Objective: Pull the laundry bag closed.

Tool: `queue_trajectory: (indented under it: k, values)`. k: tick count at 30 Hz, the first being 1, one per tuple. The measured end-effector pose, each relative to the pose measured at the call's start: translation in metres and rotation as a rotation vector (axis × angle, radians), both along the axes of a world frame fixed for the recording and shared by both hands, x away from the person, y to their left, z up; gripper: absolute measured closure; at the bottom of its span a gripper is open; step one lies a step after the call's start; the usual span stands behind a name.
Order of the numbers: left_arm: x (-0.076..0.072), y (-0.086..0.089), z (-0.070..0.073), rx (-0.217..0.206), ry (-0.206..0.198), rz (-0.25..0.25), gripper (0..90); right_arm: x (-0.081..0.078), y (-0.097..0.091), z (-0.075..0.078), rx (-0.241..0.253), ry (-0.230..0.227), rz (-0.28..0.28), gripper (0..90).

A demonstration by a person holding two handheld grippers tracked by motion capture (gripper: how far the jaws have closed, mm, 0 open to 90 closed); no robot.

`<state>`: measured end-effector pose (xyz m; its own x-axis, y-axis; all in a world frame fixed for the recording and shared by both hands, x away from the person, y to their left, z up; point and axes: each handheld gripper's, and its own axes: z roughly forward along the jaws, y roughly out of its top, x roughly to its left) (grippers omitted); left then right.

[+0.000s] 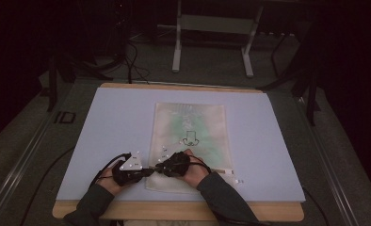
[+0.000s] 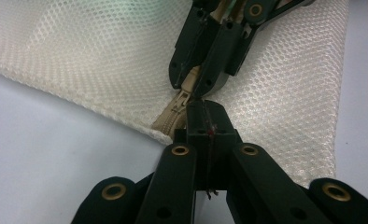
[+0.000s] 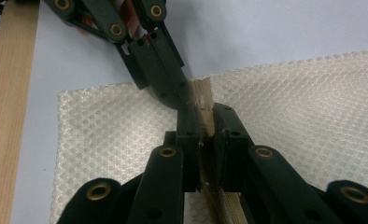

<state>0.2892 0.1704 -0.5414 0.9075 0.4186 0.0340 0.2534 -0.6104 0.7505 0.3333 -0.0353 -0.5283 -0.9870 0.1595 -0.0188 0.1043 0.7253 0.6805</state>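
— Where the cream mesh bag is lying flat on the pale lilac mat, what are the two tools doing?

— They are meeting tip to tip at the bag's near left corner. The left gripper is pressing its black jaws tight together on the beige zipper tape right at the bag's edge, with no gap between the pads. The right gripper is pinching the beige zipper pull between its jaws, which are standing narrow with the tab sandwiched in the slot.

— How is the bag looking up close?

— The fabric is showing a fine honeycomb weave, soft and slightly glossy, with a green tint glowing through its middle. A small dark printed figure is sitting near the bag's centre. The zipper is running along the bag's near edge, its teeth chunky and matte.

— And around the bag?

— The mat is lying smooth and rectangular under it, and a light wooden table edge is peeking out beyond the mat on the near side. The person's dark sleeves are reaching in toward the bag's near corner, and a grey three-cornered plate is sitting just left of the bag.
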Motion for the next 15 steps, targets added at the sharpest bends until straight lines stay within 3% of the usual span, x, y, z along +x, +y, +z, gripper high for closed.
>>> queue_trajectory:
  k: [15]
  values:
    - [-0.002,-0.001,0.000,0.006,-0.009,0.012,89.7,-0.001,-0.013,0.001,0.003,-0.001,0.000,82.4]
